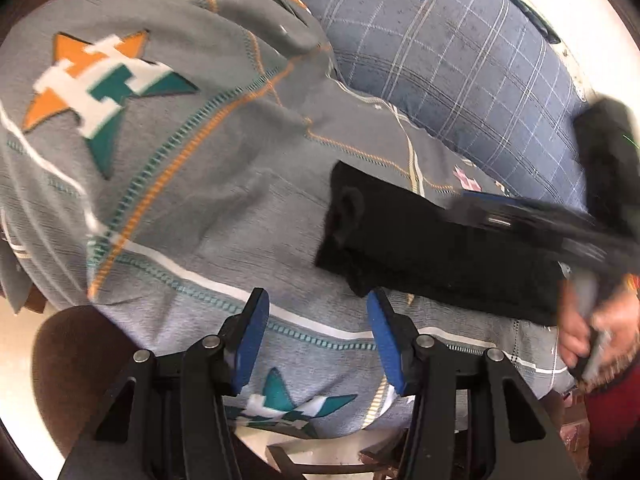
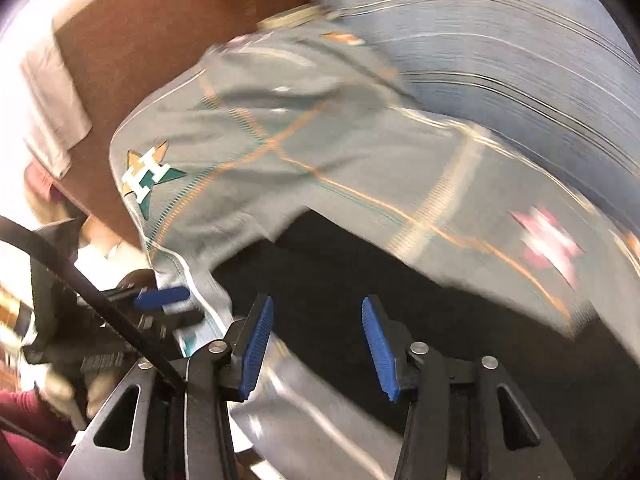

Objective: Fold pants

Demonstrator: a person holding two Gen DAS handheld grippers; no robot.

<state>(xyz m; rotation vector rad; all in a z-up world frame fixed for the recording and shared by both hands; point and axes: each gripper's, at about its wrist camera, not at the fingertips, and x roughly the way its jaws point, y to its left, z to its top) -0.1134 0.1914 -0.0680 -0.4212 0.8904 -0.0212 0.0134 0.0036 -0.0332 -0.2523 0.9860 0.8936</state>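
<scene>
The black pants (image 1: 432, 252) lie folded into a narrow block on a grey bedspread (image 1: 192, 200) with star logos. They also show in the right wrist view (image 2: 360, 280) as a dark band under the fingers. My left gripper (image 1: 318, 340) is open and empty, just short of the pants' near left corner. My right gripper (image 2: 318, 344) is open and empty, hovering over the pants. It shows blurred in the left wrist view (image 1: 560, 232), over the pants' right end. The left gripper shows in the right wrist view (image 2: 160, 298), at the left.
A blue plaid pillow (image 1: 460, 64) lies at the far side of the bed. A brown headboard or wall (image 2: 140, 60) stands behind the bedspread. The bed's edge and a pale floor (image 1: 24, 360) are at the lower left. The right wrist view is motion-blurred.
</scene>
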